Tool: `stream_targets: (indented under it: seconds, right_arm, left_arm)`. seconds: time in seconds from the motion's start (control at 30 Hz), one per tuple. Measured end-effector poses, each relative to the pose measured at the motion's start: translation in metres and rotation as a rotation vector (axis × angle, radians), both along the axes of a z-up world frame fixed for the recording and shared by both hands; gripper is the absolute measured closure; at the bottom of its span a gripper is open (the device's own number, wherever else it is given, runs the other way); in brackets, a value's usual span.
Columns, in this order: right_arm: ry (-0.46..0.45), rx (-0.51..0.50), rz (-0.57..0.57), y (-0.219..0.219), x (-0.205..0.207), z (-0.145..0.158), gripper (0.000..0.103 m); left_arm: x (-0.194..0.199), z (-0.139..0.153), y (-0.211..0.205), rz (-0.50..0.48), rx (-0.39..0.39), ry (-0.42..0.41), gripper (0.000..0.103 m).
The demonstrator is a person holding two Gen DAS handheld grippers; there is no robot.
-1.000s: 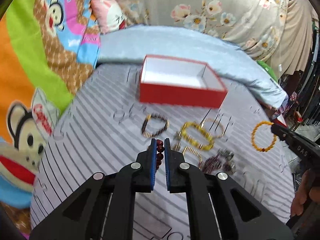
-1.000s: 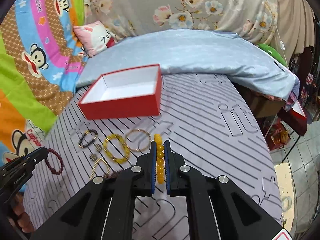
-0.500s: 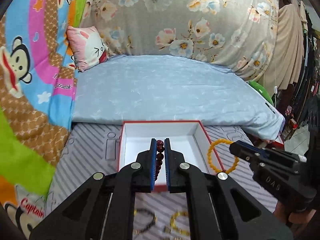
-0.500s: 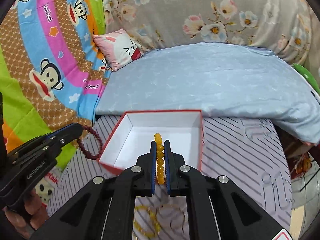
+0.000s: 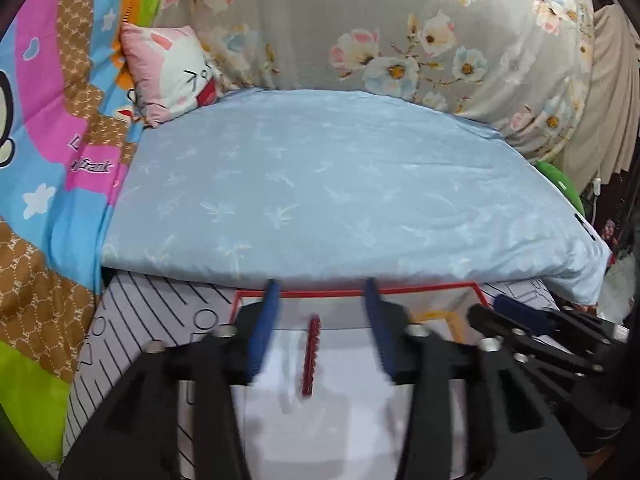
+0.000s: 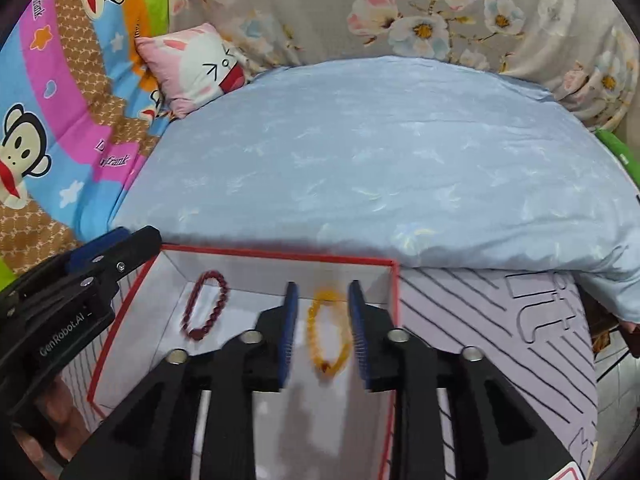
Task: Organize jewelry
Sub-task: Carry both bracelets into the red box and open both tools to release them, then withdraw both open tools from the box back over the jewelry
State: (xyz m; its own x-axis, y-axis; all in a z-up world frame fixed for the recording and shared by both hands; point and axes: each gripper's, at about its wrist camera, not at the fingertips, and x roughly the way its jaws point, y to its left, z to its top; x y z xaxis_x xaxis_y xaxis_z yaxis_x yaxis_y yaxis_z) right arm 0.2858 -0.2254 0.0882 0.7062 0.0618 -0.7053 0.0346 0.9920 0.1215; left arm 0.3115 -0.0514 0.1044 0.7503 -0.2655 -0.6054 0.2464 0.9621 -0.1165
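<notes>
A red box (image 6: 276,257) with a white inside sits on the striped mat. In the right wrist view a dark red bead bracelet (image 6: 205,305) and a yellow bead bracelet (image 6: 329,332) are inside it, both blurred. My right gripper (image 6: 322,300) is open above the yellow bracelet. My left gripper (image 5: 320,300) is open over the box (image 5: 356,291); the dark red bracelet (image 5: 311,356) shows edge-on between its fingers, free of them. The left gripper also shows at the left of the right wrist view (image 6: 72,292).
A light blue quilt (image 6: 380,168) lies just behind the box. A pink cat pillow (image 6: 200,68) and cartoon sheets are at the back left. The striped mat (image 6: 500,340) extends to the right of the box.
Both grippers have opened over the box and let go of their bracelets. The dark red and yellow bracelets have dropped into the box.
</notes>
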Motion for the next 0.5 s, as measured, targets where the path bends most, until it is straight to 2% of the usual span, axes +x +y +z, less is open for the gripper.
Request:
stream_targets:
  seconds: [0.03, 0.17, 0.3, 0.4, 0.5]
  right_arm:
    - [-0.02, 0.001, -0.003, -0.002, -0.007, 0.004, 0.061]
    - [-0.057, 0.004, -0.003, -0.003, -0.043, 0.018, 0.061]
    - [-0.058, 0.029, 0.008, 0.001, -0.093, 0.02, 0.06]
    - [-0.043, 0.023, 0.01, 0.005, -0.128, 0.014, 0.06]
    - [-0.022, 0.016, 0.009, 0.008, -0.158, 0.007, 0.06]
  left_arm:
    - [-0.004, 0.003, 0.004, 0.011, 0.005, -0.016, 0.053]
    - [-0.03, 0.012, 0.02, 0.044, 0.016, -0.043, 0.048]
    - [-0.07, 0.019, 0.032, 0.071, 0.029, -0.077, 0.037]
    - [-0.1, 0.016, 0.041, 0.084, 0.038, -0.064, 0.037]
    - [-0.13, 0.004, 0.049, 0.086, 0.035, -0.018, 0.037]
